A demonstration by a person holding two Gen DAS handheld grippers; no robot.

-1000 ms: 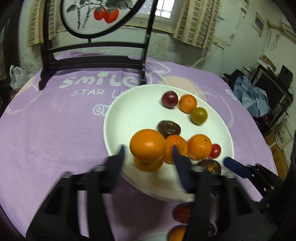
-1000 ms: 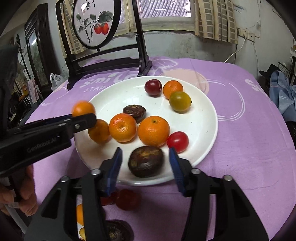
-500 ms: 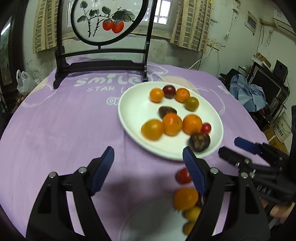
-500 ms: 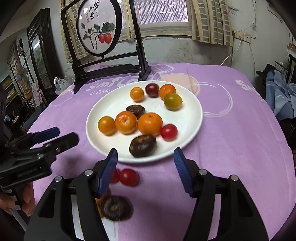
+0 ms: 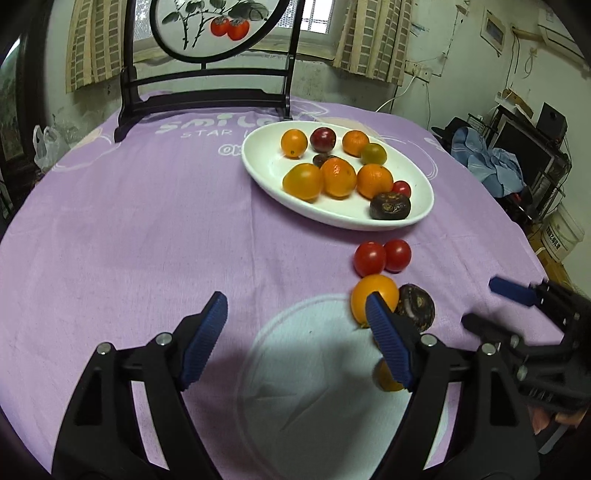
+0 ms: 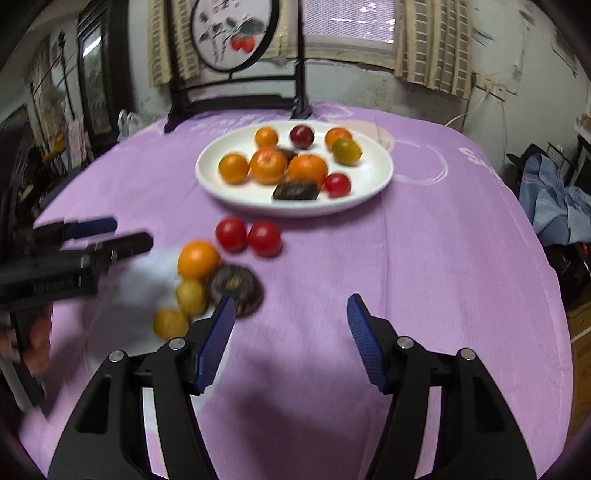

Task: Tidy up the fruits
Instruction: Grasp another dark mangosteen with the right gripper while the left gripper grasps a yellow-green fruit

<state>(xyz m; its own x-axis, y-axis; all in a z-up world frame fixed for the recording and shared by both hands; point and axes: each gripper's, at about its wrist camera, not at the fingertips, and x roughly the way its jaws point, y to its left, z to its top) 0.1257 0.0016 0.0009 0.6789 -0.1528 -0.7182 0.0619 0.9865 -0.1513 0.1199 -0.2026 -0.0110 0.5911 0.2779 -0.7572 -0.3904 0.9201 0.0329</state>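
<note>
Since a second ago you pulled both grippers back from the white plate [image 5: 258, 166]; the orange your left gripper [image 5: 295, 339] held over the plate now lay on it. Its fingers stood apart, empty. Only your right view showed two small yellow fruits [image 6: 190, 295] beside the loose orange [image 6: 198, 258] and tomatoes [image 6: 248, 236]. Your right gripper [image 6: 291, 332] also stood apart, holding nothing.

Your right view is smeared with motion blur; the left stays sharp. Daylight enters from the window [image 5: 314, 22] at twelve o'clock; corners bend dark.
</note>
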